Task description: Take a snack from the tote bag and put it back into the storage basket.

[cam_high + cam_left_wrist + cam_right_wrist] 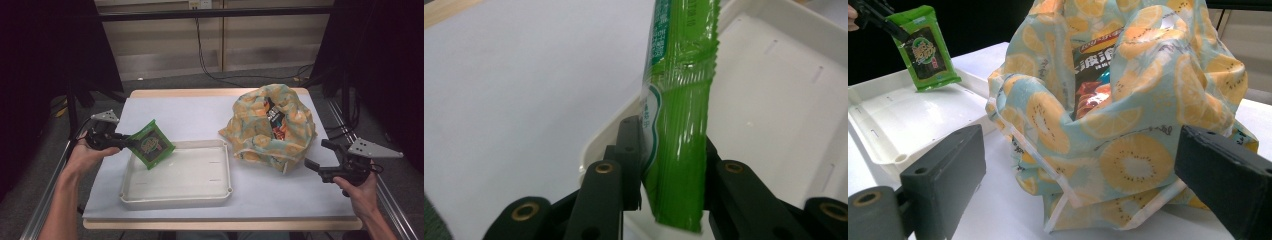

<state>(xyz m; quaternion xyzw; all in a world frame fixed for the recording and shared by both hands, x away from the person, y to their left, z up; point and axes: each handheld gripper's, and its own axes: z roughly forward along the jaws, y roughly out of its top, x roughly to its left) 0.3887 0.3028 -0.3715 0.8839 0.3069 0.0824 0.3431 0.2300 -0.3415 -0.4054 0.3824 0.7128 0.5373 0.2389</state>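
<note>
L gripper (131,143) jaws clamped on edge of flat green foil snack packet (151,144), held tilted over far-left corner of shallow white plastic tray (220,192); packet hangs above tray, not resting in it. R gripper (320,156) jaws wide apart, holding nothing, just R of soft cloth bag w/ orange & kiwi slice print (250,130). Packet label print too small to read. Bag mouth open, dark crisp packet (276,120) inside. White table cover (200,112) under all.

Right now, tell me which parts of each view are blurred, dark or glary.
High view: dark surroundings, lit white tray. Left gripper view: green packet soft-focused up close. Right gripper view: the hand-held gripper is blurred in the foreground, the fruit-print bag sharper.
</note>
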